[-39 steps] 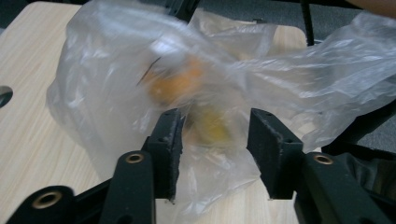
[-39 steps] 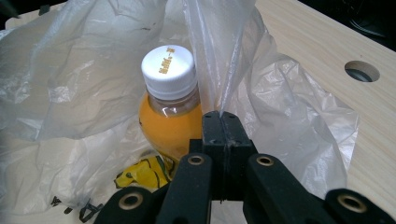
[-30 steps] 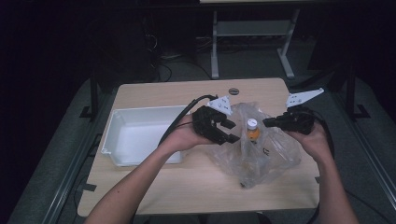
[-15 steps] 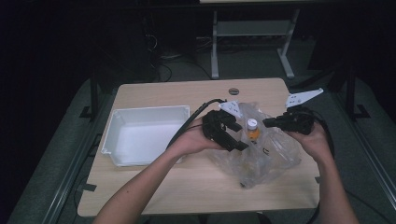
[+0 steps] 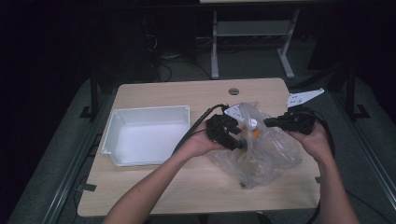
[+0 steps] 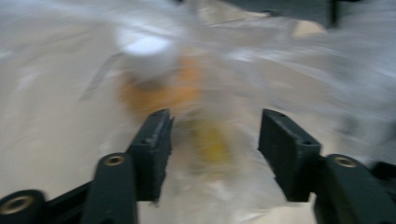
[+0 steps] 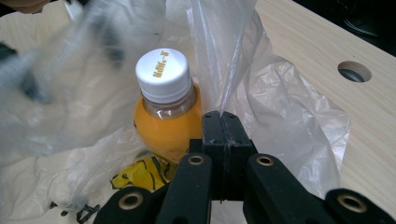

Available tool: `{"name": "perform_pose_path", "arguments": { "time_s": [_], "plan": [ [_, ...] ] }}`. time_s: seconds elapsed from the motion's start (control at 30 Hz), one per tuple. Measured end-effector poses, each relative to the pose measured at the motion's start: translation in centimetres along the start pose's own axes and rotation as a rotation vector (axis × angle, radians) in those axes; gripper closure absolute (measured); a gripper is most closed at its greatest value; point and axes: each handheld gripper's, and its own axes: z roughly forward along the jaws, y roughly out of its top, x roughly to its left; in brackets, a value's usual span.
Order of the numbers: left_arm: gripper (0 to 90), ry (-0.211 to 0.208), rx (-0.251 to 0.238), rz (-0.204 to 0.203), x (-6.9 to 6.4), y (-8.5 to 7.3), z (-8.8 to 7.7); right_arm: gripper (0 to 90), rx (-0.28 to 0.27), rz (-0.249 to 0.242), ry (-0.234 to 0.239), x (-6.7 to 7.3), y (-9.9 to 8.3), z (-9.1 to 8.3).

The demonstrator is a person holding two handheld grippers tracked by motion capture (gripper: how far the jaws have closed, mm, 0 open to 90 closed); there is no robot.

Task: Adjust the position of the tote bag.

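Item: orange bottle (image 7: 167,116) inside clear plastic bag (image 5: 275,149), mid-table (image 5: 154,191), beside white tray (image 5: 147,112).
We judge extraction under way: right tool (image 7: 222,122) clamped on bag film; left tool (image 6: 212,140) wide open, empty, facing bottle. Next we need its jaws around the bottle.

Clear plastic bag (image 5: 261,149) crowds the worktop's (image 5: 154,186) right half around the juice bottle (image 7: 167,109); white bin (image 5: 145,135) blocks the left.
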Motion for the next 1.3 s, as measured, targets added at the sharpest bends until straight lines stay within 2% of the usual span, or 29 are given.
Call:
{"name": "perform_pose_path", "arguments": {
  "time_s": [0.13,0.17,0.37,0.43,0.63,0.87,1.07,1.2,1.3],
  "plan": [
    [39.2,0.031,-0.018,-0.008,0.8,-0.4,-0.1,89.9,-0.005,0.004,-0.002,-0.1,-0.1,-0.2],
    [39.2,0.026,-0.024,-0.019,1.0,-0.5,0.0,89.9,-0.009,0.004,-0.003,-0.1,-0.1,-0.2],
    [37.1,0.007,-0.011,-0.020,2.0,-0.8,1.1,89.9,-0.018,0.009,-0.004,-0.3,-0.2,-0.2],
    [37.3,0.006,-0.022,-0.022,2.2,-1.0,1.6,89.9,-0.015,0.009,-0.003,-0.4,-0.2,-0.1],
    [47.0,0.006,-0.015,-0.020,2.8,-1.3,2.6,89.9,-0.014,0.011,-0.003,-0.6,-0.2,0.0],
    [51.0,-0.012,-0.010,-0.015,2.9,-1.4,3.2,89.9,-0.016,0.014,-0.006,-0.6,-0.2,0.0],
    [61.7,-0.011,0.004,0.013,3.0,-1.5,2.9,89.9,-0.016,0.012,-0.005,-0.6,-0.2,-0.1],
    [74.4,-0.011,0.000,0.023,3.0,-1.7,2.6,89.9,-0.016,0.011,-0.007,-0.6,-0.1,-0.1],
    [85.8,-0.011,-0.020,0.022,3.0,-1.9,2.4,89.9,-0.013,0.012,-0.007,-0.6,0.0,0.1]
  ]
}}
